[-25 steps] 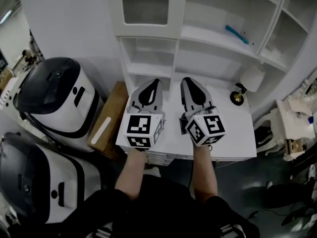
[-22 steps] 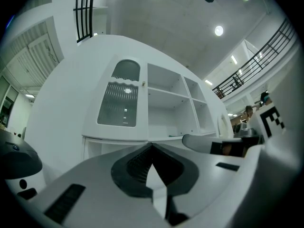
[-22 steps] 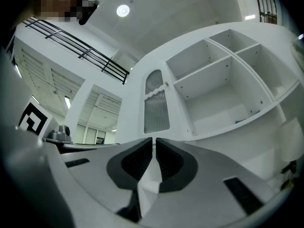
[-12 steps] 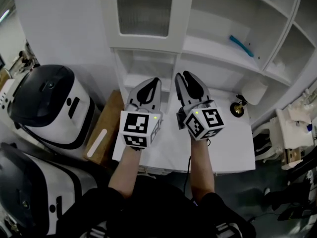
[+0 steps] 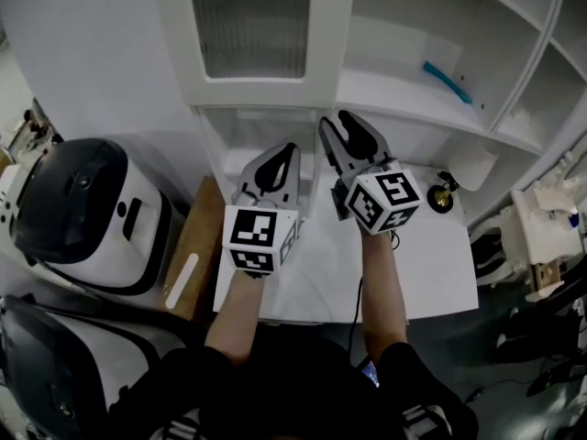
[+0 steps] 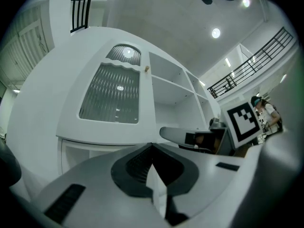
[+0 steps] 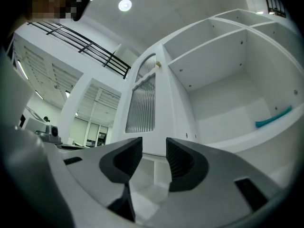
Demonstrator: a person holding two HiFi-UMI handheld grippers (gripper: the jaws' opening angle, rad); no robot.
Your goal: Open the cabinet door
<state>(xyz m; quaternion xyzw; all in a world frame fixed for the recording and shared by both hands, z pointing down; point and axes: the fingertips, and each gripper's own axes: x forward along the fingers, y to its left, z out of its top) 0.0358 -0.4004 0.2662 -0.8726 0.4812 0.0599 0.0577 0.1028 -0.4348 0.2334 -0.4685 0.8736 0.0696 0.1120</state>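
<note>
- The right hand-held gripper [image 5: 336, 125] has just let its jaws spread: a second ago they were pressed together, now they stand well apart with nothing between them, only white cabinet beyond.
- The left hand-held gripper [image 5: 288, 149] is clenched, tips meeting, and it holds nothing.
- Both have pushed forward over the white counter [image 5: 431, 264] in that second, and the cabinet fills more of the head view than it did.
- My read: this is the approach, with the right one readied to take hold. Nothing is touched yet.
- The cabinet door [image 5: 252, 26] sits up and ahead of both, at the left of the unit, and looks shut, flush in its frame.
- It is a white painted panel with a ribbed glass pane, arched at the top as the left gripper view shows it.
- A tiny pale knob [image 6: 147, 69] sits high on its right edge, next to the open shelves [image 5: 413, 81]. That is probably the place to grip, and it is small and high, so the aim must be fine.
- Those shelves are smooth, white and square-cornered. A slim teal object [image 5: 447, 81] lies on one.
- On the counter near the right gripper stands a small brass-toned lamp [image 5: 443, 195] with a white shade.
- Down at the left sit two glossy black-and-white rounded appliances [image 5: 78, 209].
</note>
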